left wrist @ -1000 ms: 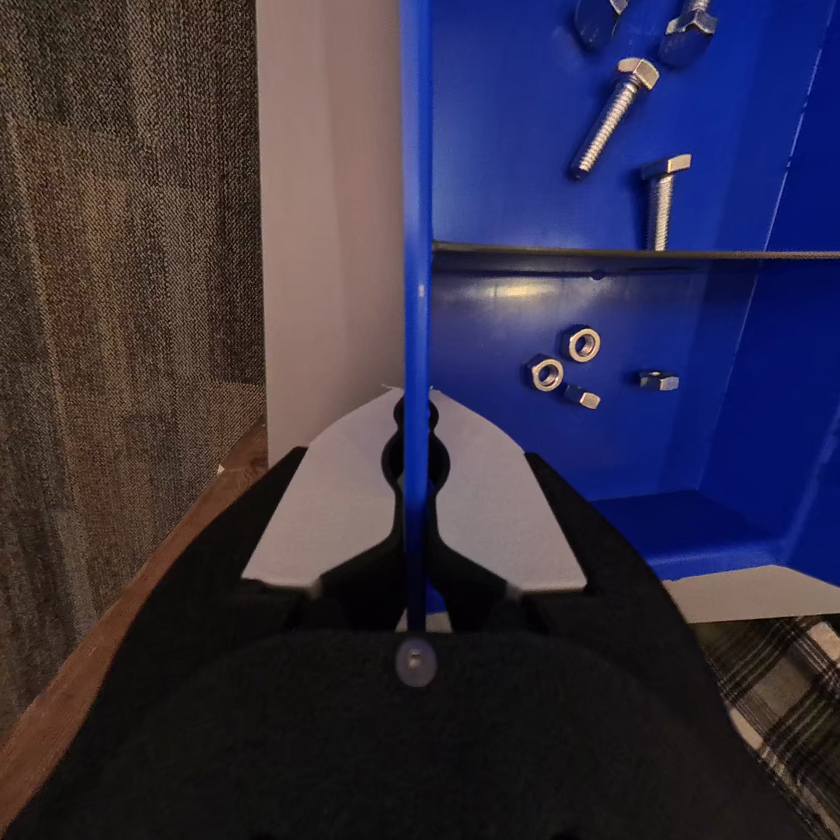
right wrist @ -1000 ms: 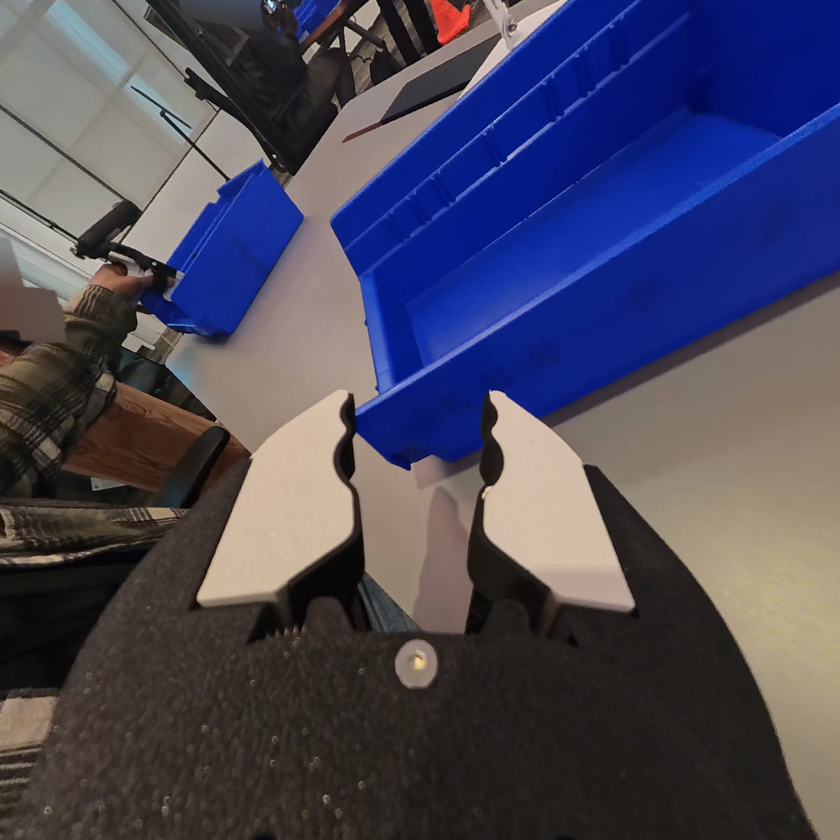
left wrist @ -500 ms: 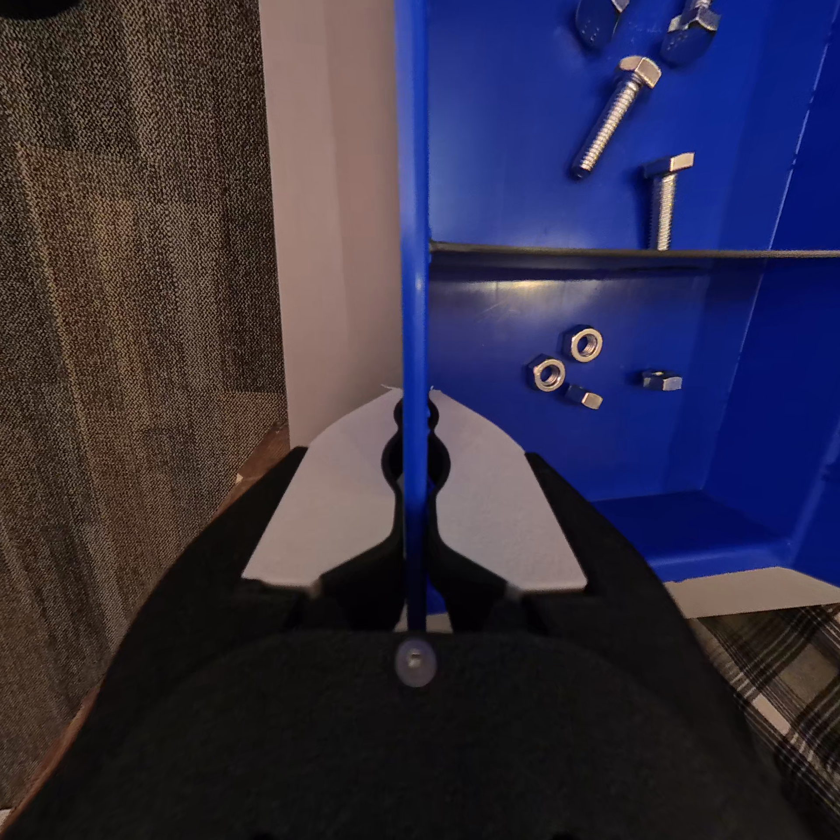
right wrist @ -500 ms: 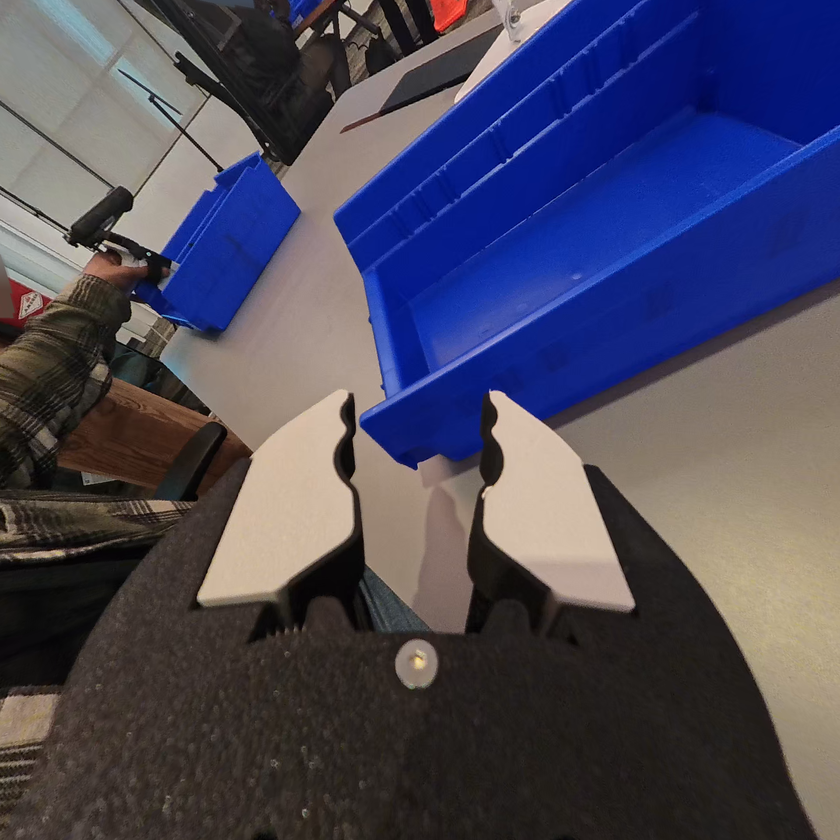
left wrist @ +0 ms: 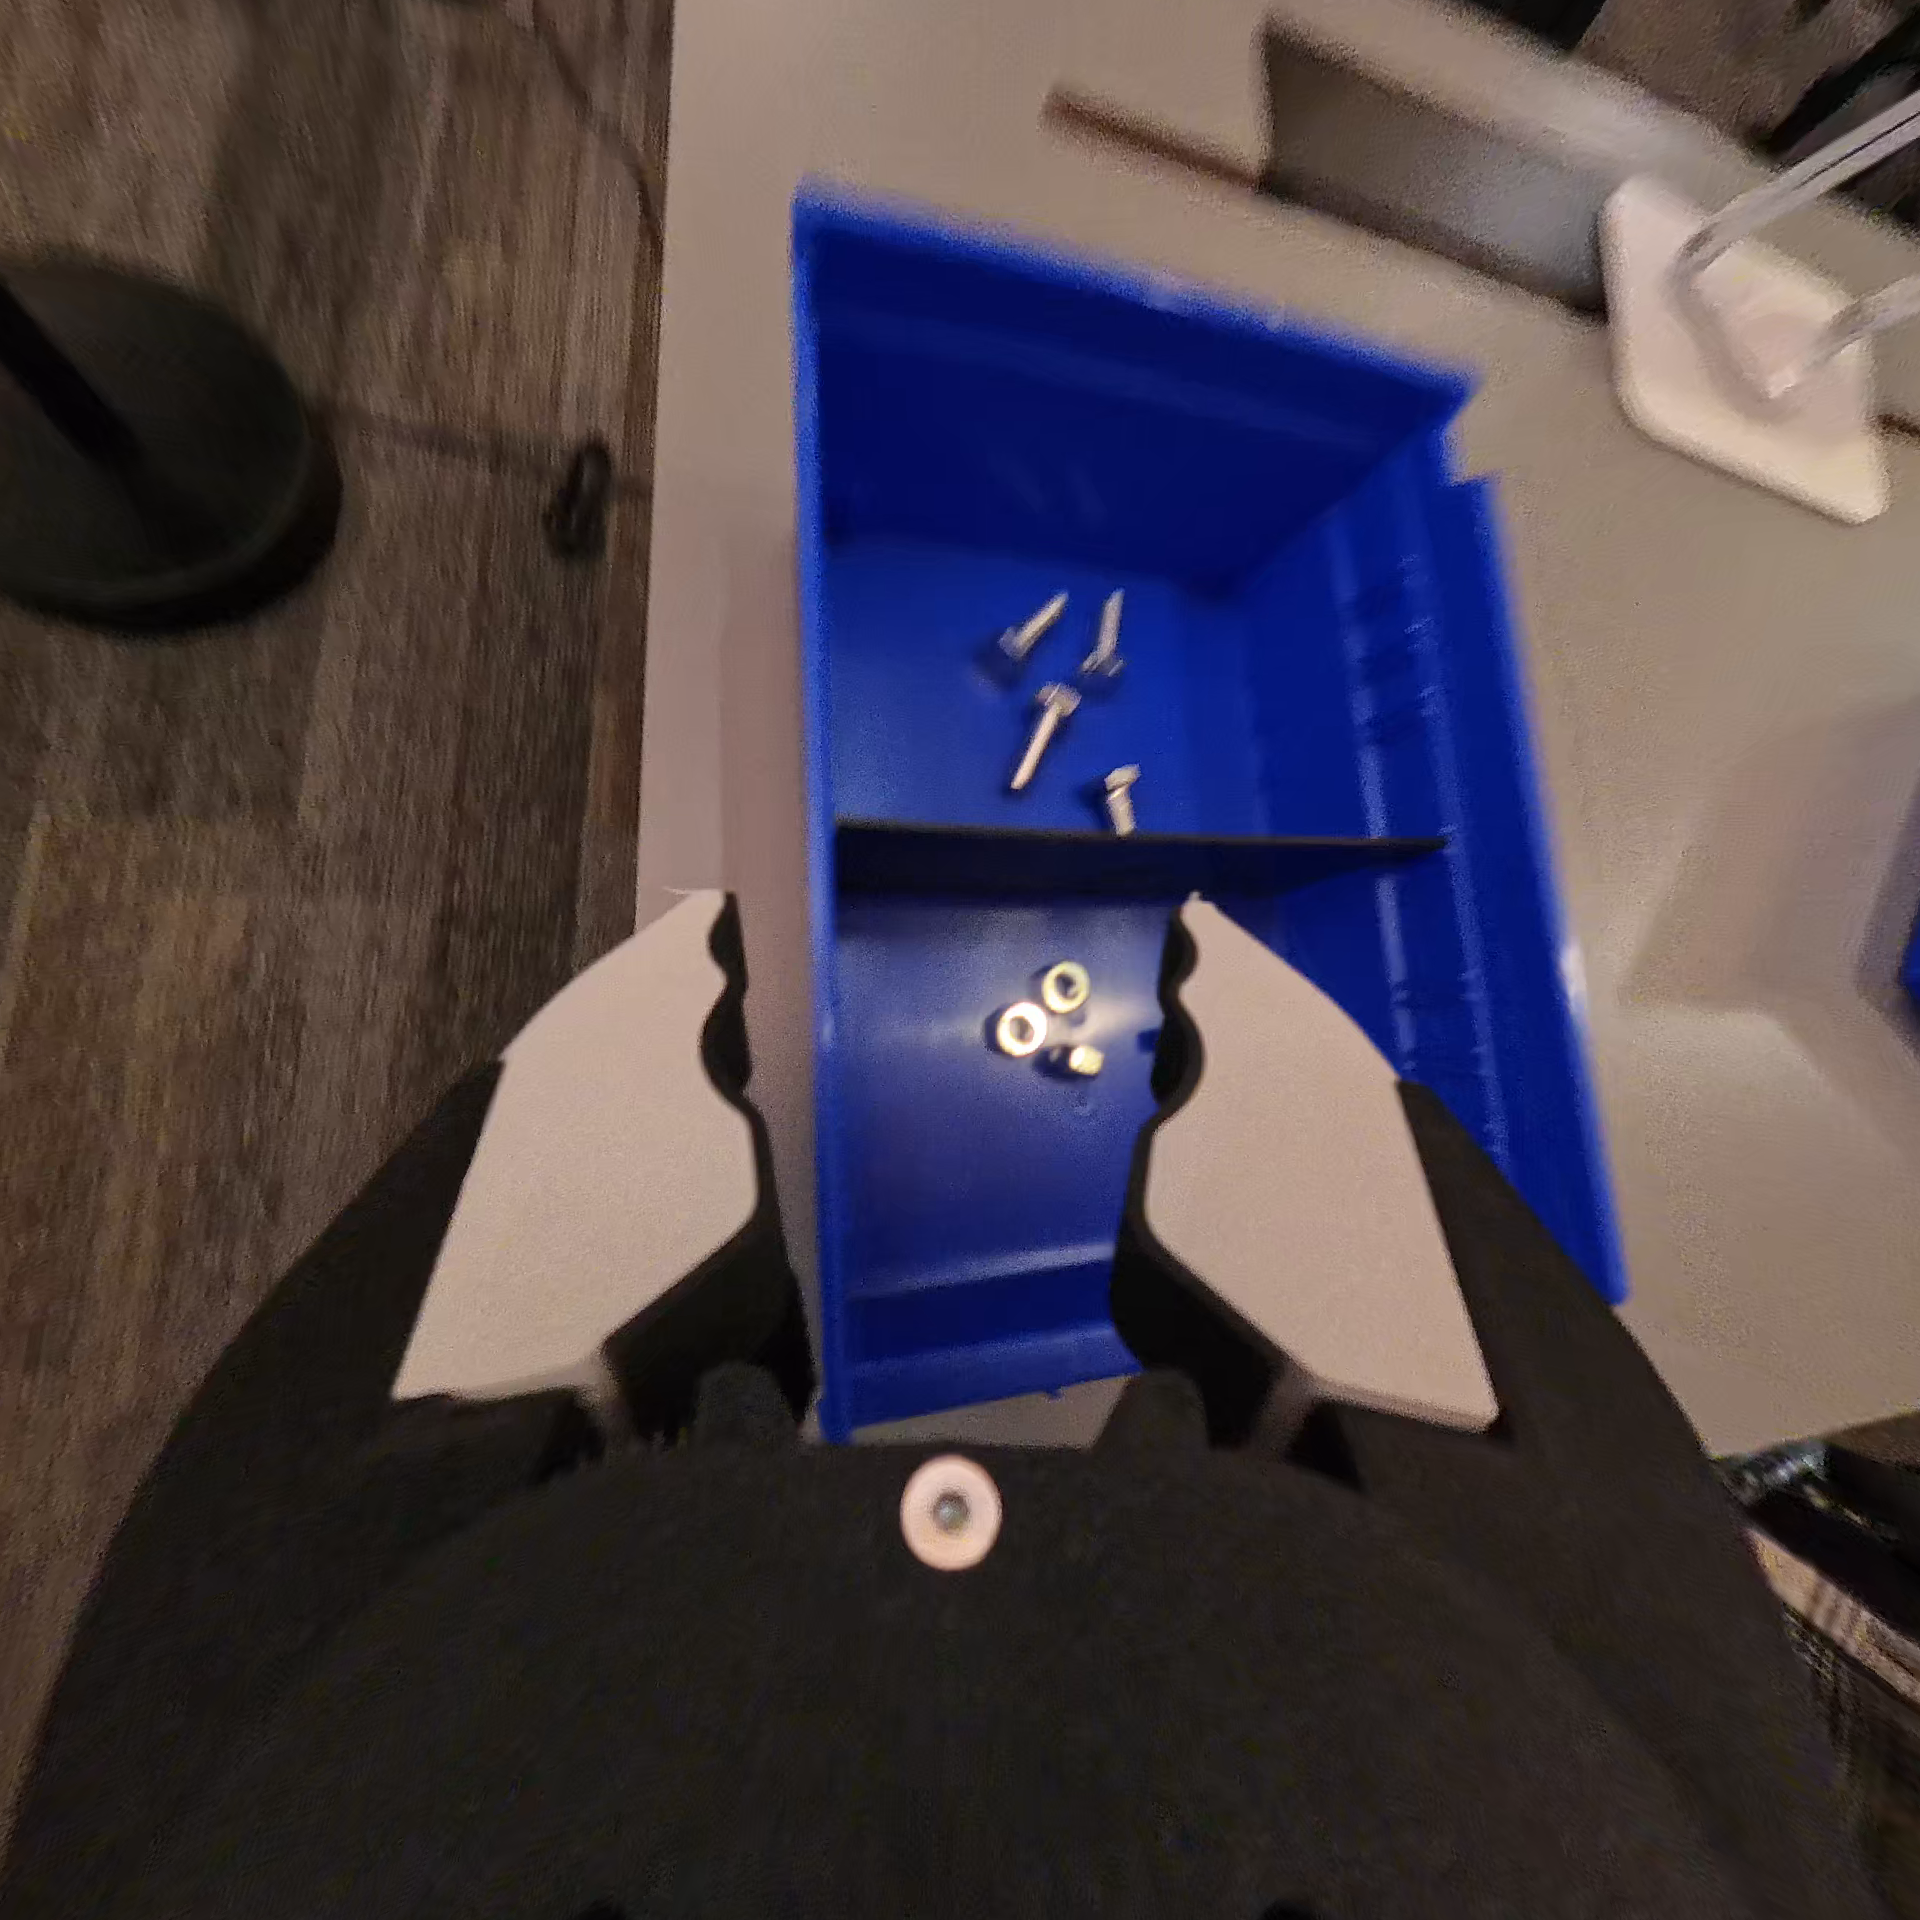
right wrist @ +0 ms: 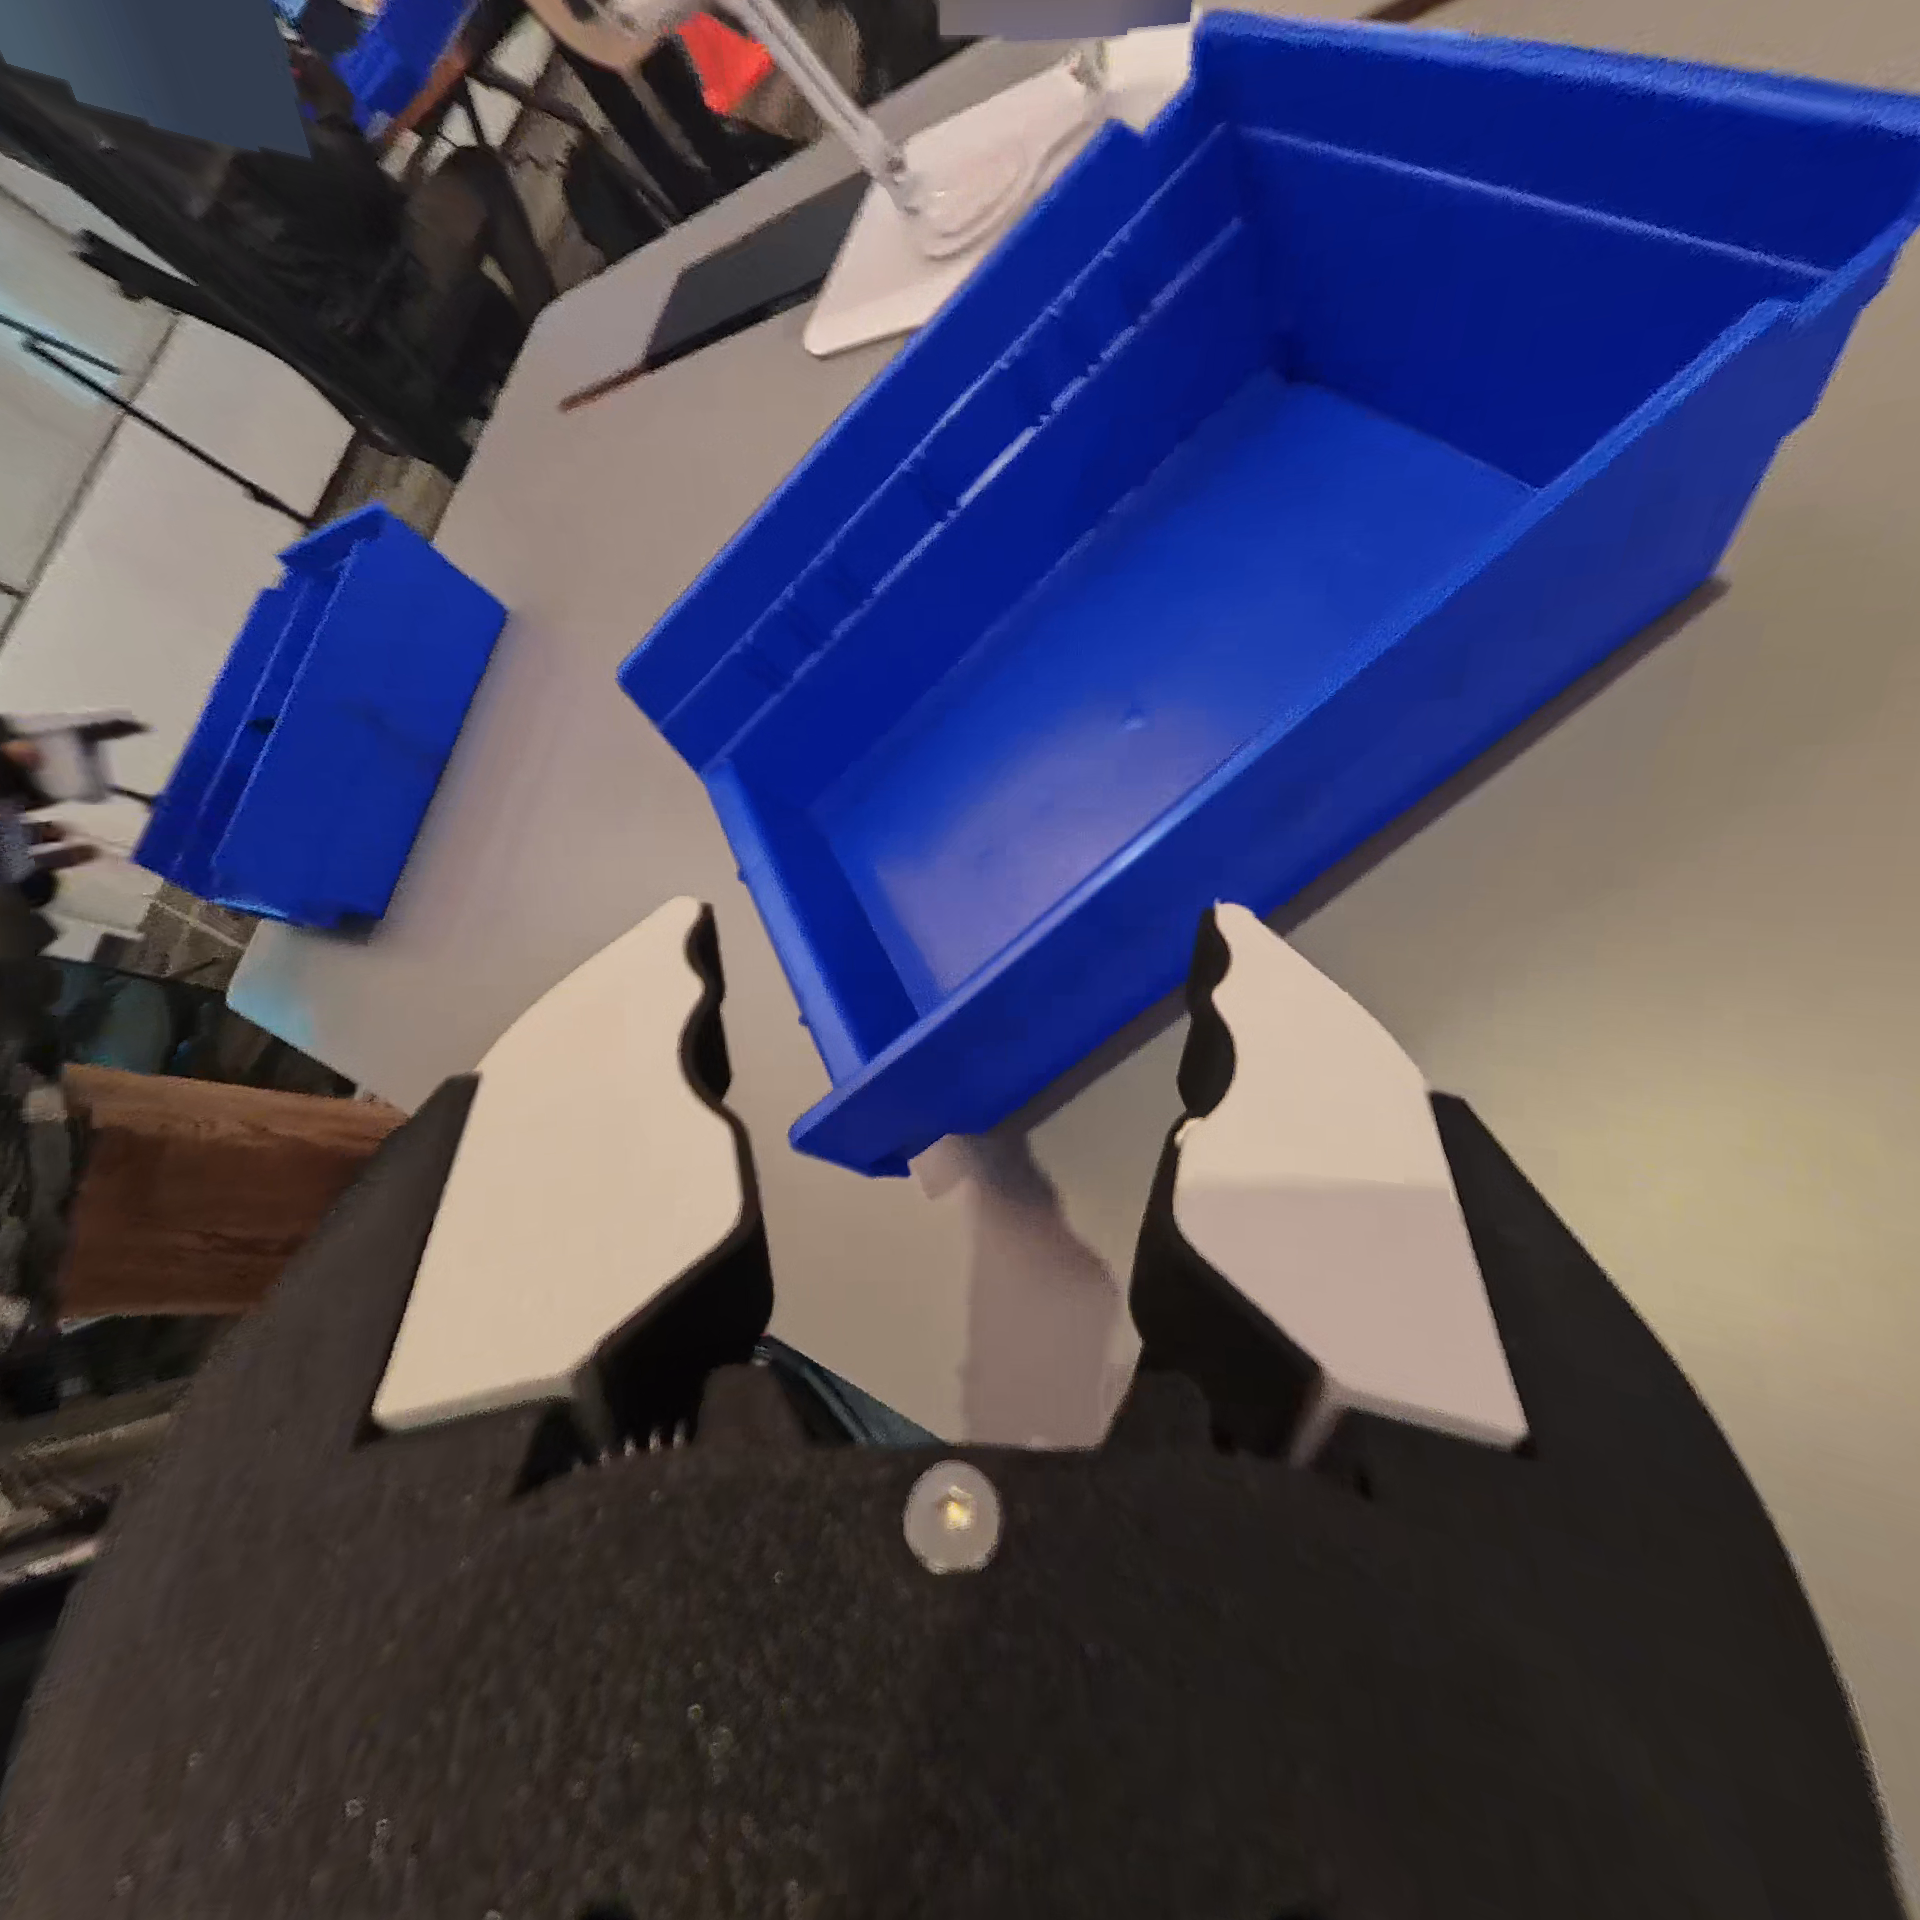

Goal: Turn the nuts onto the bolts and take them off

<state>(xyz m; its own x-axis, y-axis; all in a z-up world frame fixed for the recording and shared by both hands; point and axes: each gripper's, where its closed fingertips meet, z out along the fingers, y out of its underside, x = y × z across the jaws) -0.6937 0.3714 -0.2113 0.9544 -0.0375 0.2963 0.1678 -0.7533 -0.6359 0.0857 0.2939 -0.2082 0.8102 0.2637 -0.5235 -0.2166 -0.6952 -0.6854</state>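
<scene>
In the left wrist view a small blue bin [left wrist: 1382, 665] sits on the grey table, split by a black divider [left wrist: 1132, 847]. Several silver bolts [left wrist: 1039, 738] lie in its far compartment. Several silver nuts [left wrist: 1023, 1029] lie in its near compartment. My left gripper [left wrist: 961, 914] is open and empty, above the bin's near end, its left finger outside the left wall. My right gripper [right wrist: 961, 920] is open and empty, just above the table at the near corner of a larger empty blue bin [right wrist: 1039, 1070]. The small bin also shows in the right wrist view [right wrist: 332, 717], far left.
A white stand base [left wrist: 1745, 364] with a clear arm sits beyond the small bin, also seen in the right wrist view [right wrist: 935, 249]. The table's left edge [left wrist: 649, 623] drops to carpet, with a dark round base [left wrist: 145, 457] on the floor. A dark flat sheet [right wrist: 727, 291] lies farther back. One gripper's finger ends stand about 80 cm off the other's.
My left gripper has let go of the small bin's left wall, opened wide and pulled up and back above the bin. My right gripper has opened wider and risen, tilting toward the large bin.
</scene>
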